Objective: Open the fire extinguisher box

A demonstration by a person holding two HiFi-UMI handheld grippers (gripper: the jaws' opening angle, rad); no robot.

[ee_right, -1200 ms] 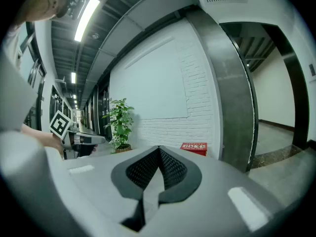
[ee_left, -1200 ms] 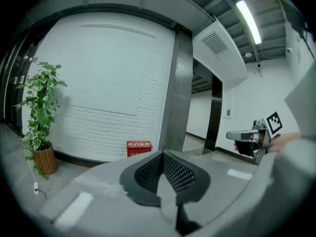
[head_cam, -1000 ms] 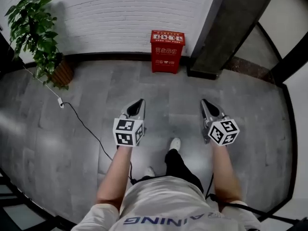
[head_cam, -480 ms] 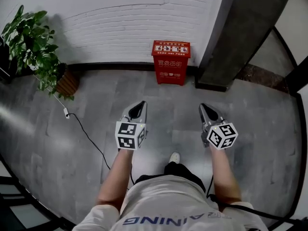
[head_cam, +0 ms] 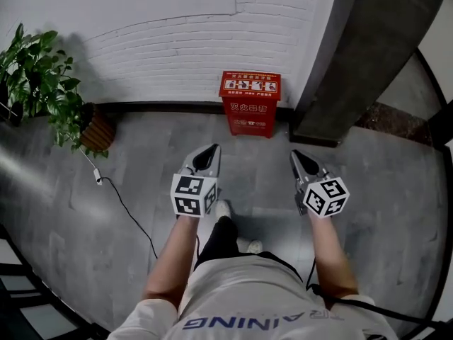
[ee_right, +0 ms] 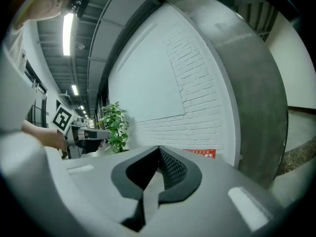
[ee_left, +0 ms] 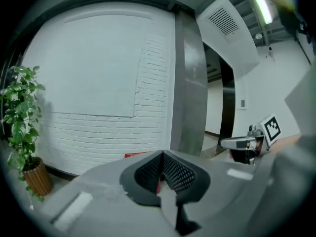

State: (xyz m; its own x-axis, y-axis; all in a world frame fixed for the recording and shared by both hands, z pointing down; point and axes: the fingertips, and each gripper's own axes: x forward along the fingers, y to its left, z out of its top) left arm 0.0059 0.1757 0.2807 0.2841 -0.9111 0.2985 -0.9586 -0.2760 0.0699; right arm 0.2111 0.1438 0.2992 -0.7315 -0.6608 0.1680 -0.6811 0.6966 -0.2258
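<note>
A red fire extinguisher box (head_cam: 250,103) with its lid down stands on the floor against the white brick wall. Only a thin red strip of the box (ee_left: 138,155) shows over the left gripper's body, and the box (ee_right: 201,153) peeks past the right one. My left gripper (head_cam: 211,149) is held in the air short of the box, to its left, jaws shut with nothing in them. My right gripper (head_cam: 296,154) hangs at the same height to the right, also shut and empty. Both tips point toward the wall, well apart from the box.
A potted plant (head_cam: 42,87) stands at the left against the wall. A cable (head_cam: 124,200) runs from a plug across the grey floor toward my feet. A dark grey pillar (head_cam: 368,55) rises just right of the box.
I have stepped closer to the wall; the box now lies nearer and lower in the head view. Both grippers kept their pose and stayed shut.
</note>
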